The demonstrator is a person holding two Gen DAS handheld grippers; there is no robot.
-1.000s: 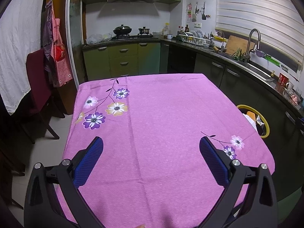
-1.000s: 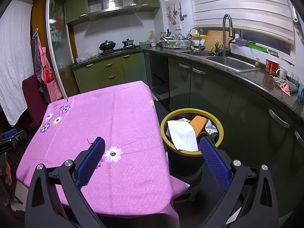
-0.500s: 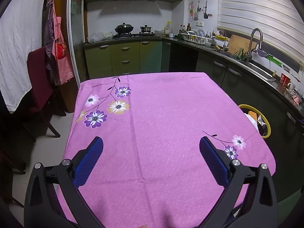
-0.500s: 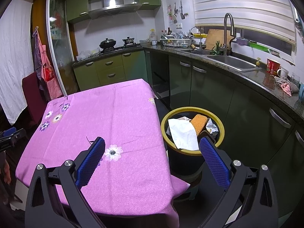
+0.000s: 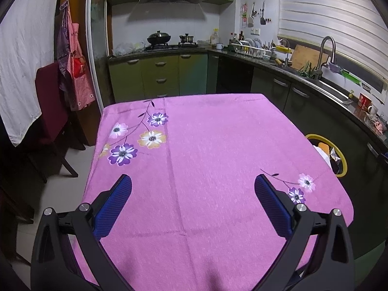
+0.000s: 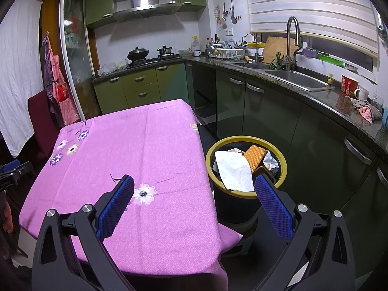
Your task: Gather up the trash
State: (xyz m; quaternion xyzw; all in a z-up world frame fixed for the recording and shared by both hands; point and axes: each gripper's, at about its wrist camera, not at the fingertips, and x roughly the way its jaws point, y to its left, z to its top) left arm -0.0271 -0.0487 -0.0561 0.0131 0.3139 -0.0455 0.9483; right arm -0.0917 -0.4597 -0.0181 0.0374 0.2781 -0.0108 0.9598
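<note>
A black trash bin with a yellow rim stands on the floor right of the table; its rim also shows in the left wrist view. In it lie a white paper, an orange waffle-textured piece and a silvery wrapper. My right gripper is open and empty, held above the table's right front corner, its right finger in front of the bin. My left gripper is open and empty above the near part of the pink flowered tablecloth. No trash shows on the table.
A dark red chair stands left of the table under a hanging white cloth. Green kitchen cabinets with a sink run along the right, close to the bin. The stove counter is at the back.
Both views have drawn back and risen slightly, showing a little more of the table. Both grippers stay open and empty. The bin's contents have not moved.
</note>
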